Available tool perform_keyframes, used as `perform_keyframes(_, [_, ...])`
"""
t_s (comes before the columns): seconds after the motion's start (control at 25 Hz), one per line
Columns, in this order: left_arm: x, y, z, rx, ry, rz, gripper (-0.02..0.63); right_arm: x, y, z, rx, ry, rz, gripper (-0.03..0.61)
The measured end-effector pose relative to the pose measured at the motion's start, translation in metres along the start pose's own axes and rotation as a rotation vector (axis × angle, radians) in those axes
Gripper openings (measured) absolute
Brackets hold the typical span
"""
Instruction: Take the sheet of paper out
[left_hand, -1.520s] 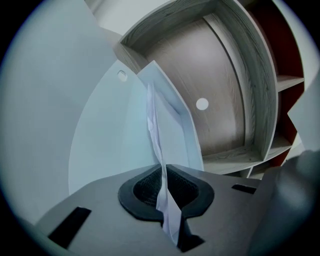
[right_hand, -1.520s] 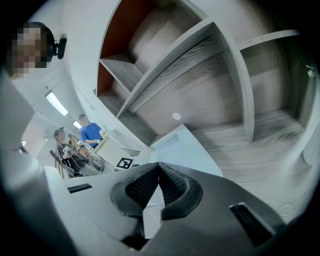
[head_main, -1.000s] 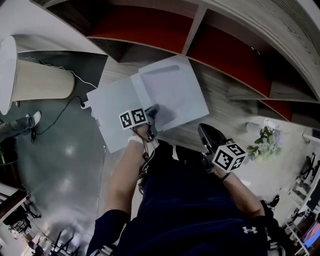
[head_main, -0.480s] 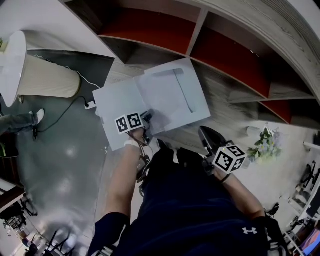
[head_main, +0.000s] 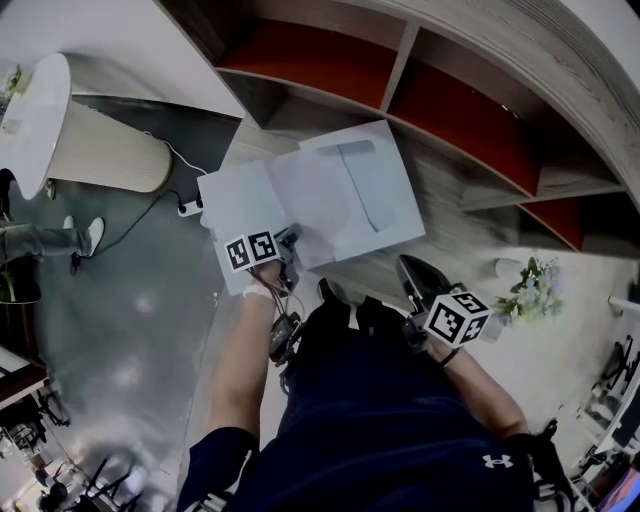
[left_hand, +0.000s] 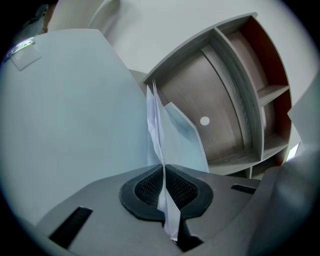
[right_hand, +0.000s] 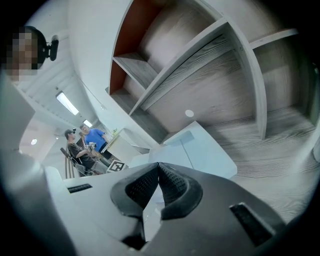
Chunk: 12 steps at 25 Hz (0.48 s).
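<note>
We wear a dark navy short-sleeved top (head_main: 380, 420), plain in front, w/ a small white logo (head_main: 497, 461) on the right sleeve. The left sleeve (head_main: 215, 455) is the same navy and ends approx. at the elbow. A pale band (head_main: 260, 293) sits just behind the left hand (head_main: 268, 272). Thin dark cables (head_main: 290, 308) run from there to a small dark unit (head_main: 283, 340) on the forearm. There's a dark strap (head_main: 450, 352) behind the right hand (head_main: 434, 338).
</note>
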<state>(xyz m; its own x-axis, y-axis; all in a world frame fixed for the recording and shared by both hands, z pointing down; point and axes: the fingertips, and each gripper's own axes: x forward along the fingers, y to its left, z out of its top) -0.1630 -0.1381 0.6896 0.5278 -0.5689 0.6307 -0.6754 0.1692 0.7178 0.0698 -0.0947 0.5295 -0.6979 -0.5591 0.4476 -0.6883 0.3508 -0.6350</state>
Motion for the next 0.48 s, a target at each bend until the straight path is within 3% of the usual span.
perform_keyframes(0.48, [-0.034, 0.008, 0.0, 0.018, -0.042, 0.029, 0.021, -0.001, 0.013, -0.004, -0.013, 0.003, 0.027, 0.014])
